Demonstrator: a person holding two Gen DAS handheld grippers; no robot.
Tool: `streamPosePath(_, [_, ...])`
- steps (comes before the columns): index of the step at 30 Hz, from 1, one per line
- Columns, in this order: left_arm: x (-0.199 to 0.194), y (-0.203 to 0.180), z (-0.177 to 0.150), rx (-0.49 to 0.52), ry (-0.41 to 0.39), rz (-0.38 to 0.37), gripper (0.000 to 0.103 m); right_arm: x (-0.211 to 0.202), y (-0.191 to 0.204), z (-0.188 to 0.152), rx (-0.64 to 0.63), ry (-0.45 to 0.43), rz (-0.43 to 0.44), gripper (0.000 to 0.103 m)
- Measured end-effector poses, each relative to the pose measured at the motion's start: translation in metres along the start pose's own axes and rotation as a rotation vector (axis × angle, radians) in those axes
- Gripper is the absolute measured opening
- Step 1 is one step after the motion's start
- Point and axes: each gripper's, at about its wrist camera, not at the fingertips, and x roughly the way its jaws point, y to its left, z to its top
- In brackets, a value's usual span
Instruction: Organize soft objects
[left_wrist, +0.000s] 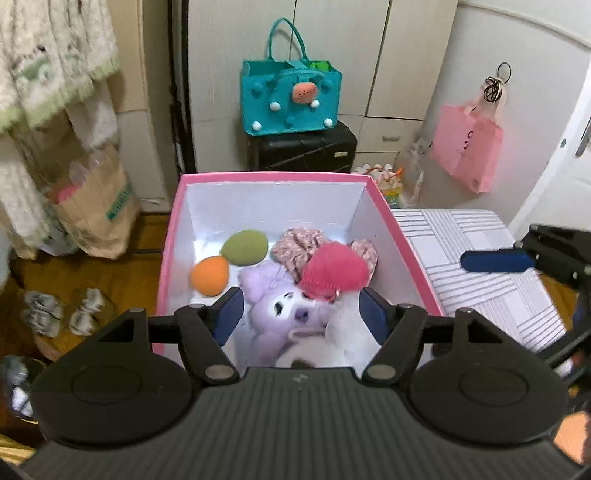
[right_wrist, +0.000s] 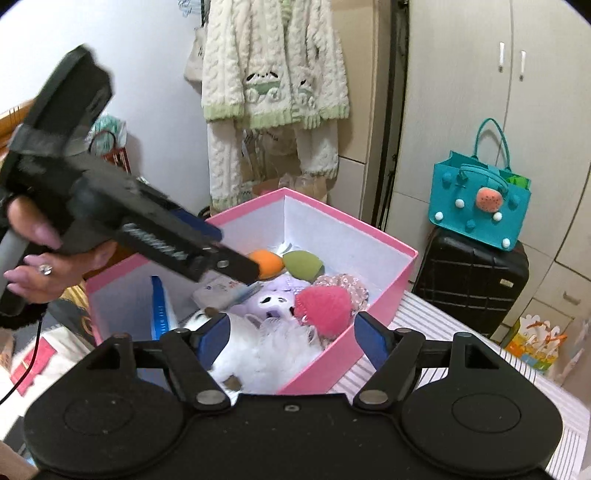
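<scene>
We hover left gripper (left_wrist: 301, 314) over pink box (left_wrist: 402, 236), jaws wide, empty. Soft toys (left_wrist: 284, 310) inside box. Right gripper (right_wrist: 291, 339) wide, empty too. Likely near finish; next, withdraw or seek leftovers.

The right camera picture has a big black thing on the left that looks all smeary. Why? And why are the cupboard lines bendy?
In the right wrist view the left gripper is blurred, probably from moving close to the lens; the pink box stays sharp. In the left wrist view the fisheye lens curves the door edge, and the corners go dark.
</scene>
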Motion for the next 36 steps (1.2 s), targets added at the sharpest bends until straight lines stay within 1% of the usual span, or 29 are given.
streamPosePath(2, [-0.016,-0.009,-0.007,0.041,-0.031,0.056,0.074,-0.009,0.003,-0.003,0.007,-0.007,-0.009,0.078])
streamPosePath(4, [-0.031,-0.016,-0.013,0.064,-0.052,0.081,0.077,-0.019,0.008,-0.004,0.0,-0.015,-0.024,0.08])
streamPosePath(6, [-0.045,-0.021,-0.016,0.064,-0.055,0.072,0.079,-0.03,0.013,-0.006,-0.004,-0.02,-0.041,0.084])
streamPosePath(7, [-0.051,-0.024,-0.018,0.061,-0.054,0.062,0.084,-0.035,0.015,-0.007,-0.005,-0.019,-0.047,0.088])
streamPosePath(9, [-0.064,-0.03,-0.023,0.061,-0.061,0.055,0.087,-0.047,0.018,-0.01,-0.009,-0.018,-0.057,0.089])
streamPosePath(12, [-0.079,-0.042,-0.031,0.082,-0.071,0.064,0.087,-0.064,0.021,-0.014,-0.006,-0.02,-0.071,0.089])
streamPosePath(14, [-0.088,-0.05,-0.036,0.083,-0.084,0.057,0.09,-0.074,0.022,-0.017,0.01,-0.022,-0.081,0.091])
streamPosePath(15, [-0.092,-0.053,-0.038,0.081,-0.09,0.054,0.093,-0.079,0.022,-0.018,0.02,-0.021,-0.085,0.093])
streamPosePath(16, [-0.096,-0.057,-0.04,0.078,-0.097,0.056,0.097,-0.083,0.022,-0.02,0.031,-0.018,-0.089,0.095])
streamPosePath(19, [-0.107,-0.067,-0.046,0.071,-0.115,0.095,0.102,-0.096,0.021,-0.024,0.081,0.0,-0.135,0.103])
streamPosePath(21, [-0.111,-0.074,-0.051,0.067,-0.106,0.134,0.103,-0.105,0.022,-0.029,0.108,0.003,-0.195,0.103])
streamPosePath(23, [-0.112,-0.08,-0.053,0.052,-0.075,0.158,0.103,-0.115,0.024,-0.037,0.114,-0.01,-0.233,0.103])
streamPosePath(26, [-0.112,-0.085,-0.059,0.035,-0.022,0.153,0.103,-0.131,0.026,-0.051,0.152,-0.037,-0.251,0.103])
streamPosePath(27, [-0.113,-0.089,-0.063,0.034,-0.019,0.148,0.103,-0.134,0.026,-0.054,0.168,-0.035,-0.264,0.103])
streamPosePath(30, [-0.119,-0.103,-0.076,0.034,-0.071,0.183,0.103,-0.146,0.029,-0.067,0.209,-0.041,-0.304,0.103])
streamPosePath(32, [-0.12,-0.112,-0.083,0.032,-0.066,0.171,0.103,-0.152,0.033,-0.075,0.226,-0.032,-0.34,0.103])
streamPosePath(34, [-0.121,-0.121,-0.088,0.051,-0.07,0.146,0.103,-0.157,0.035,-0.08,0.241,-0.021,-0.354,0.103])
streamPosePath(36, [-0.122,-0.13,-0.091,0.077,-0.079,0.143,0.103,-0.159,0.035,-0.083,0.258,-0.008,-0.363,0.103])
